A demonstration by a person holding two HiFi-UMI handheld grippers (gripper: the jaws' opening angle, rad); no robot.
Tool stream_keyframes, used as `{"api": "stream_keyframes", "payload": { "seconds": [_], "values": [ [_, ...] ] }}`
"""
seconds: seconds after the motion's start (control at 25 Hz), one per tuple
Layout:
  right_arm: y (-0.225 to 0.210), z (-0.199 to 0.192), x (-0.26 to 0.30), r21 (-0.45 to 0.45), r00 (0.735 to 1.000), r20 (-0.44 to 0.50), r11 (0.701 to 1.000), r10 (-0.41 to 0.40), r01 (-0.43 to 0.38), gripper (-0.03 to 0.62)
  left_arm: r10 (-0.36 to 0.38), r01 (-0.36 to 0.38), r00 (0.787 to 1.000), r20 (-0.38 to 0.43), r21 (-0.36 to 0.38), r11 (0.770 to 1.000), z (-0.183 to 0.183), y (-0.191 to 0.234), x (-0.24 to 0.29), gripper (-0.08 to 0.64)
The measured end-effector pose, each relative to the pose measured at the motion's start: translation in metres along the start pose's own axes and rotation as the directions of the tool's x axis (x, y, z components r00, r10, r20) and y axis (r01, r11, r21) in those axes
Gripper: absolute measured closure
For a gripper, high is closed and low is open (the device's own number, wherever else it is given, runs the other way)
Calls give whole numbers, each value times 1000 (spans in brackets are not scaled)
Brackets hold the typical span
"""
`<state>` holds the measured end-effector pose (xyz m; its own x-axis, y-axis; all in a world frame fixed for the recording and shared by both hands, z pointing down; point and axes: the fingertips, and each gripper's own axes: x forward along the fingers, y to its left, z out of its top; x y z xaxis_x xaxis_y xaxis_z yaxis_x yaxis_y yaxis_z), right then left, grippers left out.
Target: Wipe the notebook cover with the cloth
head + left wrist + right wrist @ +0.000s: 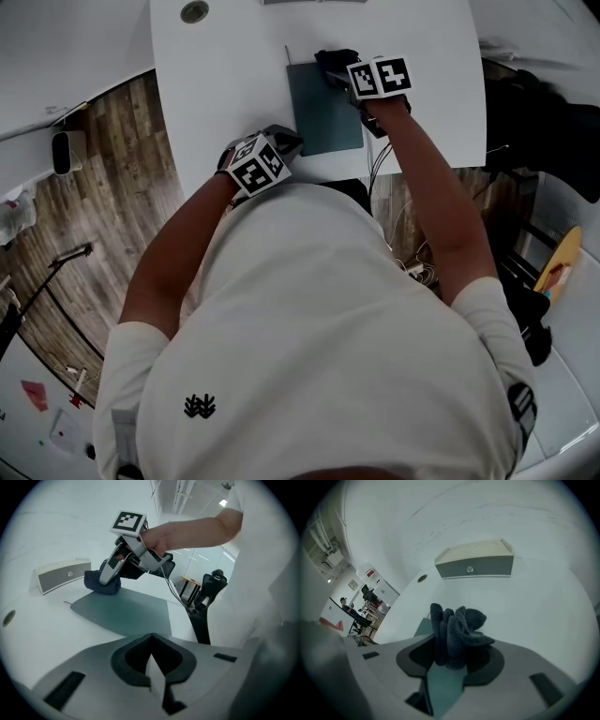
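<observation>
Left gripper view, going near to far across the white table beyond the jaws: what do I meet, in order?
First the dark teal flat notebook → dark blue crumpled cloth at its far corner → cream-and-grey rectangular box.

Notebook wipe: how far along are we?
Done: the cloth is picked up and clamped in the right gripper. In hand: it sits on the far right corner of the notebook. Left: presumably the rest of the cover; nothing shows which parts were wiped. The left gripper is shut and empty, by the near edge.
</observation>
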<state>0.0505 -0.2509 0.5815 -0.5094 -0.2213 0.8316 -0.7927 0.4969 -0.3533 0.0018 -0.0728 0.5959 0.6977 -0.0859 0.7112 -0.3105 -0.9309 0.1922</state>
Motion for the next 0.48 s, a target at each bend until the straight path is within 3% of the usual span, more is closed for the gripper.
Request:
{"api": "stream_keyframes", "payload": {
  "seconds": [0.48],
  "values": [
    [-52,-13,-26,4,996,-3,996,-91,91,434,-11,11,1000,-6,-10,1000,-2,-1,-1,554]
  ]
}}
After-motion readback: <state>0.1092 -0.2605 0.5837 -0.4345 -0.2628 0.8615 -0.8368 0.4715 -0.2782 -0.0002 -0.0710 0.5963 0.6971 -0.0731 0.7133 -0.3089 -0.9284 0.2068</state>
